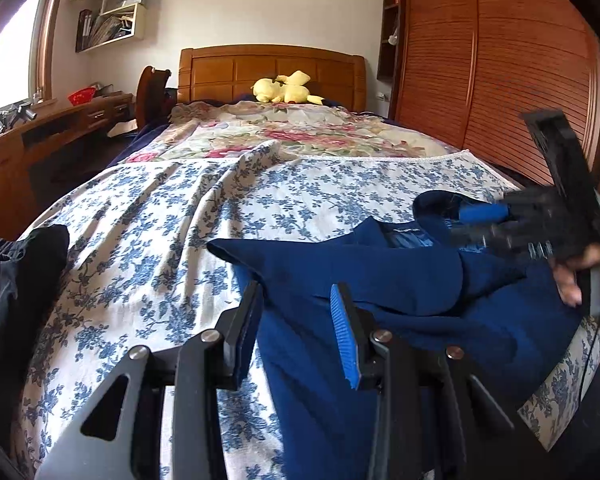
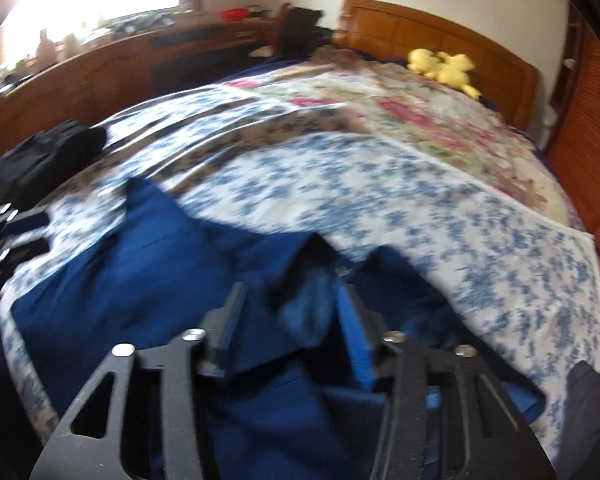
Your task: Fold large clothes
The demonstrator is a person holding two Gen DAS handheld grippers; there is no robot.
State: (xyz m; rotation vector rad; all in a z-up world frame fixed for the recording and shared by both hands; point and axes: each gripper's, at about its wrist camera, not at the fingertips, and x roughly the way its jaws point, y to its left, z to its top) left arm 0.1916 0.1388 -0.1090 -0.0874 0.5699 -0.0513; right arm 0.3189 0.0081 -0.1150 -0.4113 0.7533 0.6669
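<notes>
Your left gripper (image 1: 296, 332) stands part open over the edge of the navy garment (image 1: 400, 280), pads clear of the cloth. Your right gripper (image 2: 292, 332) is open — collar folds lie loose between its pads, unpinched. A black garment (image 1: 16, 280) lies at nine o'clock on the floral sheet (image 1: 148, 216). At twelve, far off — a yellow plush toy (image 1: 286, 88) against the headboard (image 1: 272, 68).

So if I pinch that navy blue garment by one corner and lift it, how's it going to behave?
The navy garment will probably go limp and drape, since it already lies in soft folds and creases on the floral sheet. It looks like a fairly thick fabric, so likely some weight will hang from the lifted corner. Pushing would likely bunch it rather than slide it flat.
</notes>
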